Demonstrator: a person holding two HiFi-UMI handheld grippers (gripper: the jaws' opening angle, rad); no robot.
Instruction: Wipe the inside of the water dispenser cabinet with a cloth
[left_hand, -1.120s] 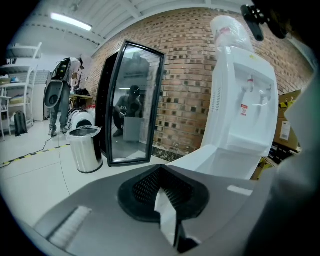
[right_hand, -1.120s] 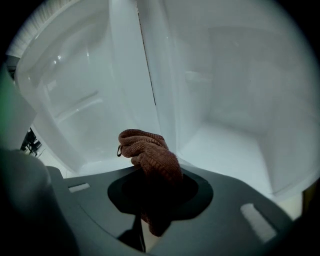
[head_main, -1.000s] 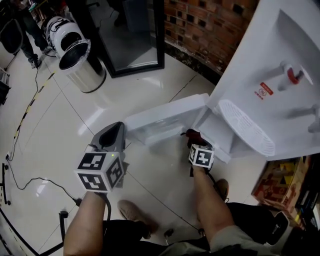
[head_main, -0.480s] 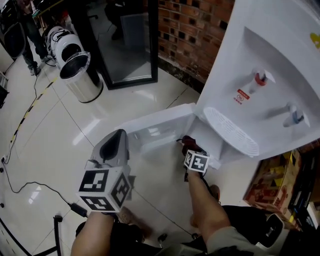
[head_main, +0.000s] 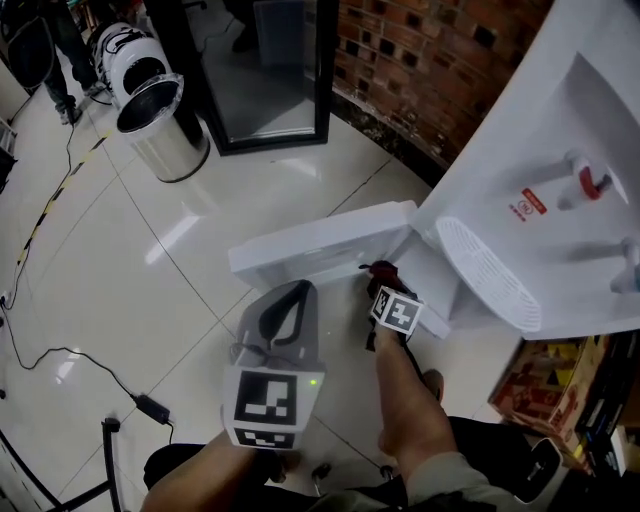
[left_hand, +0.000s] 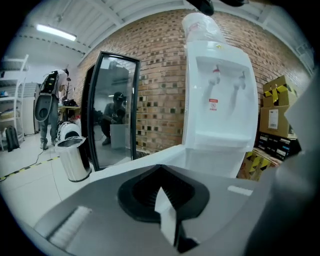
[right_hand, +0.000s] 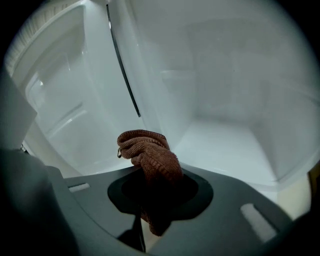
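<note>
Swinging in from the lower left, the left hand-held gripper now sits at the centre of the head view. It is just beside the right hand-held gripper, which has barely shifted from the mouth of the cabinet under the dispenser. The open door lies just ahead of the left one.

Left gripper view: its jaws are pressed together on nothing, with the door edge across mid-frame and the dispenser at upper right.

Right gripper view: the jaws are narrowly parted and clamped on the brown cloth, which hangs over the cabinet's white floor and seems clear of the walls. Wiping looks ready to begin, and the left gripper has probably come in to steady the door.
</note>
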